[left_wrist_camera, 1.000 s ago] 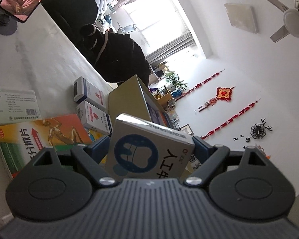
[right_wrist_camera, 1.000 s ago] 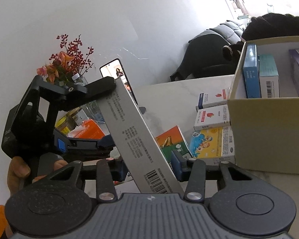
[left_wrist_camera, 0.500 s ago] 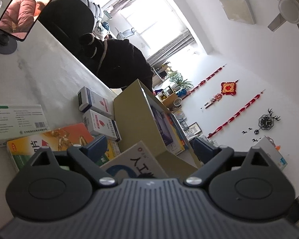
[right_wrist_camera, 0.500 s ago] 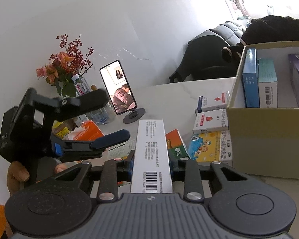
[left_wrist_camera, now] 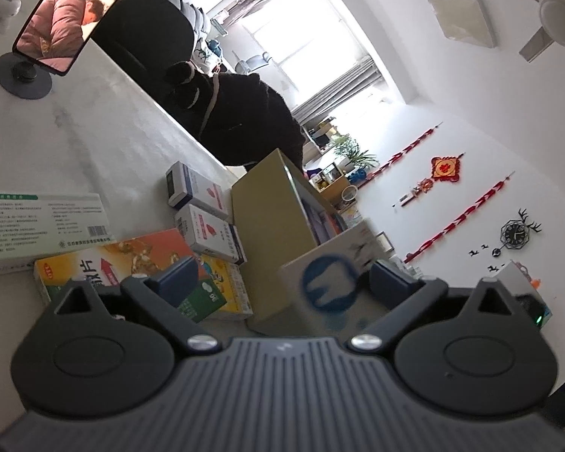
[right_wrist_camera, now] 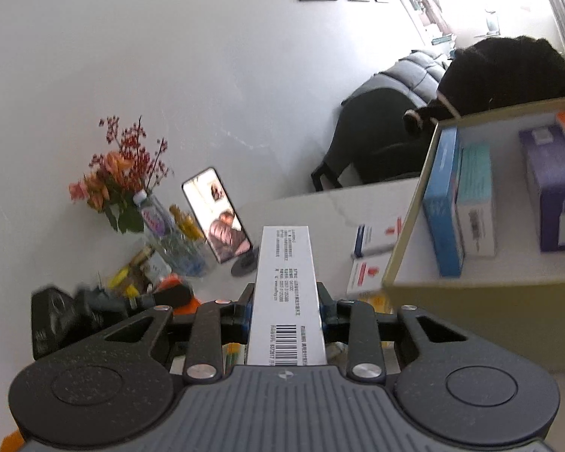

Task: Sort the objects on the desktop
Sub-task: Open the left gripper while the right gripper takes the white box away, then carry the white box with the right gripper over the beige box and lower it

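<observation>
Fingers of right gripper (right_wrist_camera: 285,307) pinching long white box (right_wrist_camera: 286,293) by its sides, barcode end nearest camera, far end jutting out past fingertips. Cardboard box (right_wrist_camera: 482,301) just right of those fingers, upright packets inside. Phone on stand (right_wrist_camera: 216,220) and vase of flowers (right_wrist_camera: 132,188) beyond, to left. Fingers of left gripper (left_wrist_camera: 284,277) spread wide and opening; white box with blue tooth mark (left_wrist_camera: 326,282) blurred between them, close to right finger, pads not pressing it. Orange packet (left_wrist_camera: 132,256) and yellow packet (left_wrist_camera: 226,290) flat on surface (left_wrist_camera: 94,132) behind left finger.
</observation>
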`<action>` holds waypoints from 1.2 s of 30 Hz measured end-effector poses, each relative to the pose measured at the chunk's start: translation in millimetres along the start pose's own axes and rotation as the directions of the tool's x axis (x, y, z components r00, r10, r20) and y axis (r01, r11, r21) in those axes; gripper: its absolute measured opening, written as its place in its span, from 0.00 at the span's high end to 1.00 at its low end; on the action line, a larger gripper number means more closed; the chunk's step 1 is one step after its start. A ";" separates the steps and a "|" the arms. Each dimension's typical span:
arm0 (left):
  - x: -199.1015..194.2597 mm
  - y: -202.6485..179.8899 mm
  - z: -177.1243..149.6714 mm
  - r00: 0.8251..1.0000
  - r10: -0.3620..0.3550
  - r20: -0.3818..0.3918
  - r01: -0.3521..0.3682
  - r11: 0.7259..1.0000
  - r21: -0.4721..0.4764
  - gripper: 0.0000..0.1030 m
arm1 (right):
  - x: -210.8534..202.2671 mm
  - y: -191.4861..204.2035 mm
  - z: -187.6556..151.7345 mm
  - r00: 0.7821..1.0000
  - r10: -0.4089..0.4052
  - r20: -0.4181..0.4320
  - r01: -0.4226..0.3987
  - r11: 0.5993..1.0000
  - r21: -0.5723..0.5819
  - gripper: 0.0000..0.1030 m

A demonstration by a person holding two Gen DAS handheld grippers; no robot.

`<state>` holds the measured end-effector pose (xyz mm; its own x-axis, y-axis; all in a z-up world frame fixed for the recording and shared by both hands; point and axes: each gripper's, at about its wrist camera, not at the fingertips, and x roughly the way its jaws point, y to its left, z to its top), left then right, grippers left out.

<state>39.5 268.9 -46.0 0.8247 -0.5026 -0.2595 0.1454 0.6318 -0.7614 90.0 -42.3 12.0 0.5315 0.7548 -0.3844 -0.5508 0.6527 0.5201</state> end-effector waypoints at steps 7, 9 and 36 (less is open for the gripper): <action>1.5 -1.0 -3.9 1.000 0.015 -0.015 -0.015 1.000 0.010 0.03 | -16.9 -21.4 32.6 0.998 0.015 0.059 -0.021 0.996 0.091 0.68; 1.5 -1.6 -5.1 0.999 0.028 -0.018 -0.027 0.999 0.019 0.03 | -20.0 -29.0 41.2 0.997 0.002 0.077 -0.010 0.994 0.112 0.68; 9.2 2.5 -8.0 0.996 0.068 -0.064 -0.067 0.998 0.018 0.03 | 75.1 -140.7 129.7 0.866 -0.499 -0.029 0.498 0.859 0.116 0.69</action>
<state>43.0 261.2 -55.0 0.7959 -0.4955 -0.3479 0.1000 0.6743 -0.7316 290.8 -85.8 8.9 0.7165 0.3303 -0.6144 -0.1337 0.9295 0.3437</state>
